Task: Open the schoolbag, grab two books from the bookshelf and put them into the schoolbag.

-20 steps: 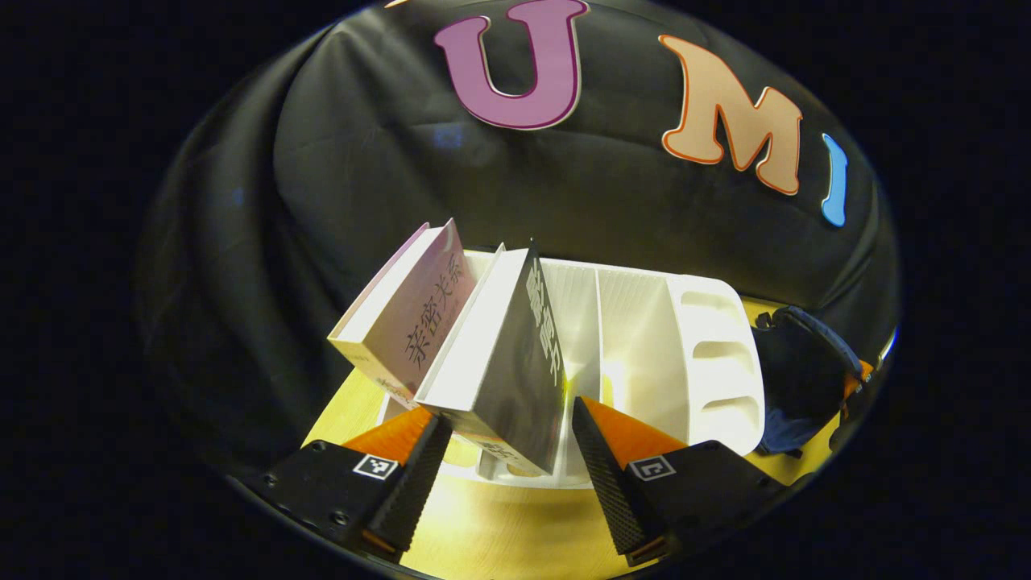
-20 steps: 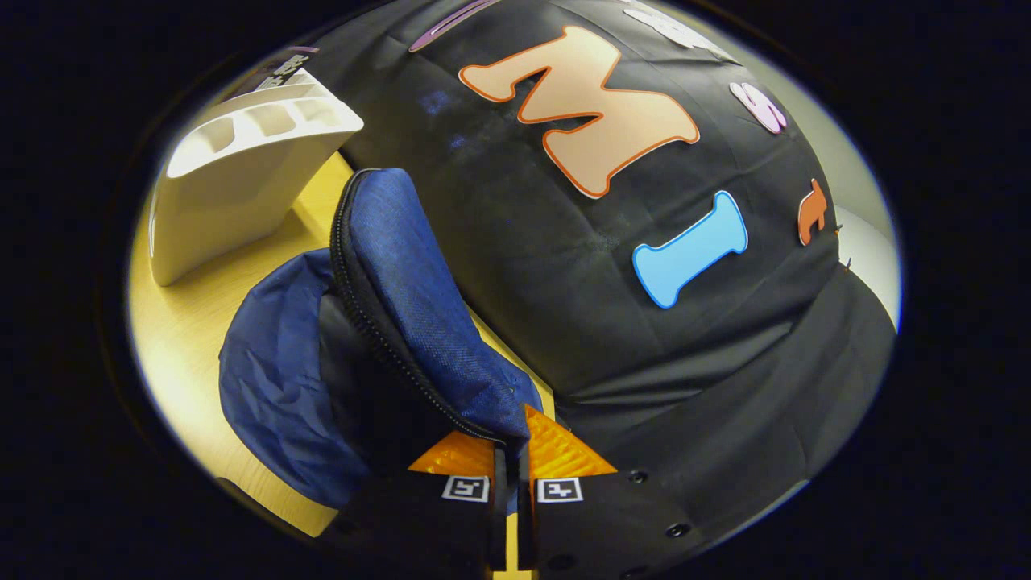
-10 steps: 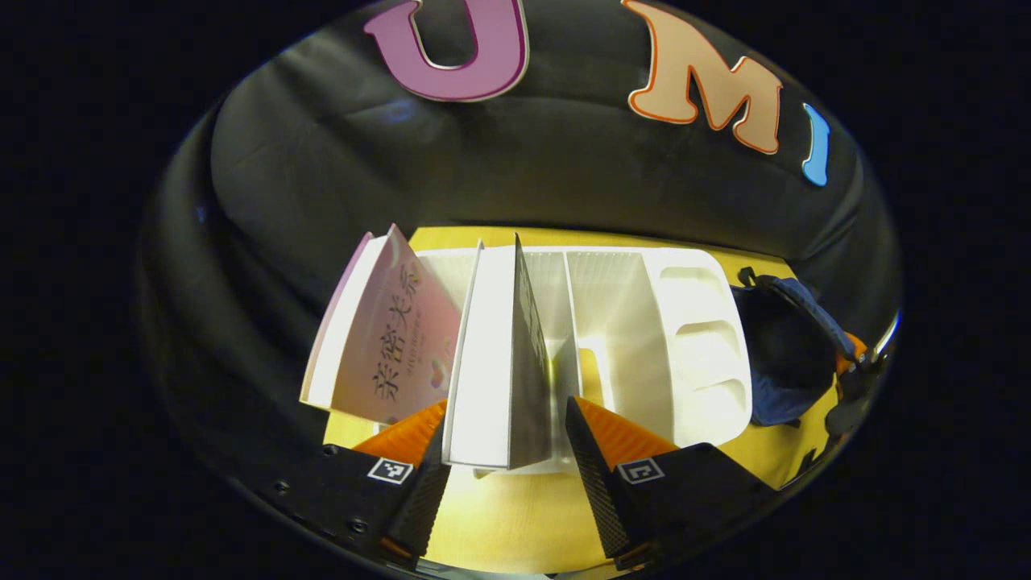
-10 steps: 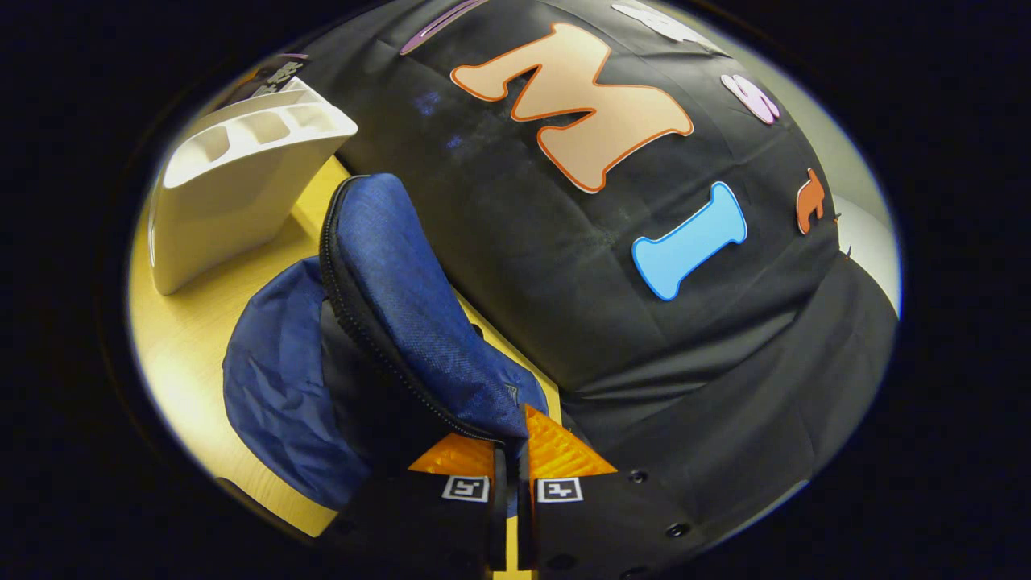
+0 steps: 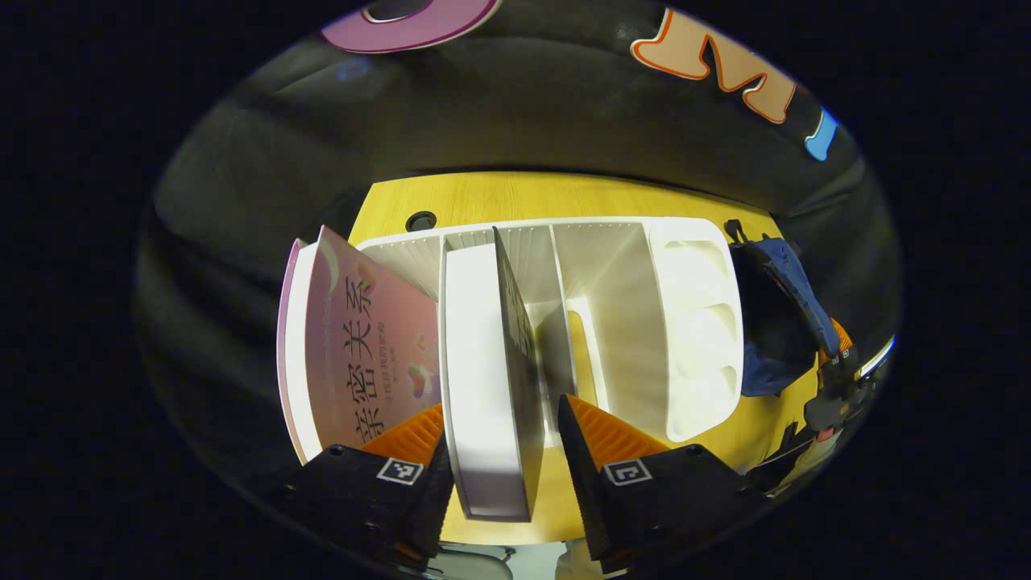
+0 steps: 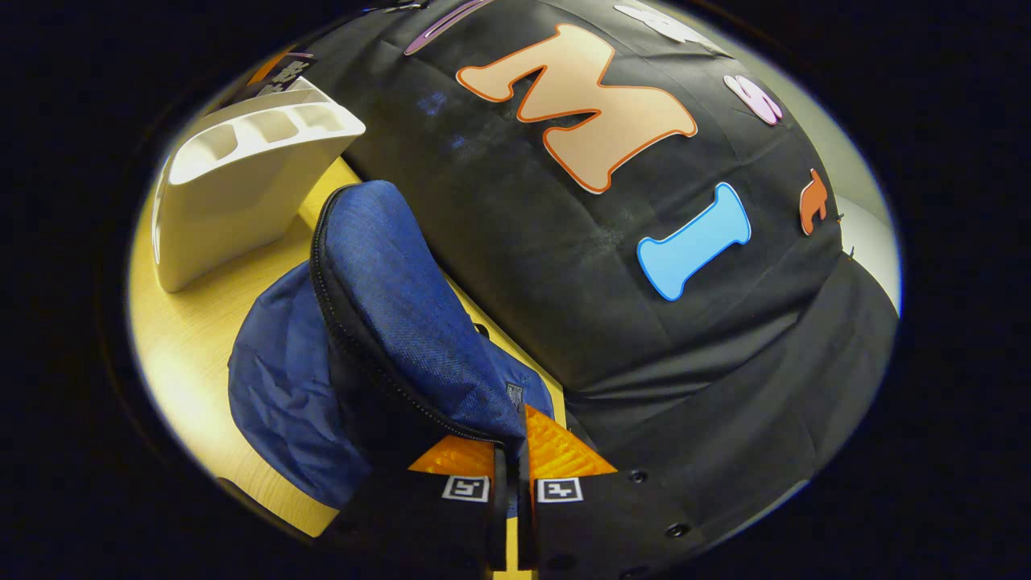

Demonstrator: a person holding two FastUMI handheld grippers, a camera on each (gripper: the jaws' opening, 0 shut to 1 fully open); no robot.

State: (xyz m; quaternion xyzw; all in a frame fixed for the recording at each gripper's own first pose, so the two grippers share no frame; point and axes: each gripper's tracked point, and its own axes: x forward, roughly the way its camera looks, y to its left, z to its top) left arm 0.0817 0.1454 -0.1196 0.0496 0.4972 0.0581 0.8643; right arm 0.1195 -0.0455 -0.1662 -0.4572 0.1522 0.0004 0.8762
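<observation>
Currently, left claw (image 5: pixel 499 451) straddles grey book (image 5: pixel 487 379), fingers apart, left one touching it, right one clear. Pink book (image 5: pixel 362 346) leans at its 9 o'clock, both in white shelf (image 5: pixel 693 322) on desk (image 5: pixel 515 193). Right claw (image 6: pixel 509 463) clamped on schoolbag (image 6: pixel 387 322) flap, schoolbag at shelf's 3 o'clock.

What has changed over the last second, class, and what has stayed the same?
The left gripper has tipped downward and closed in around the dark book, not yet clamped. The right gripper stays shut on the schoolbag flap; the pink book remains in the bookshelf.
</observation>
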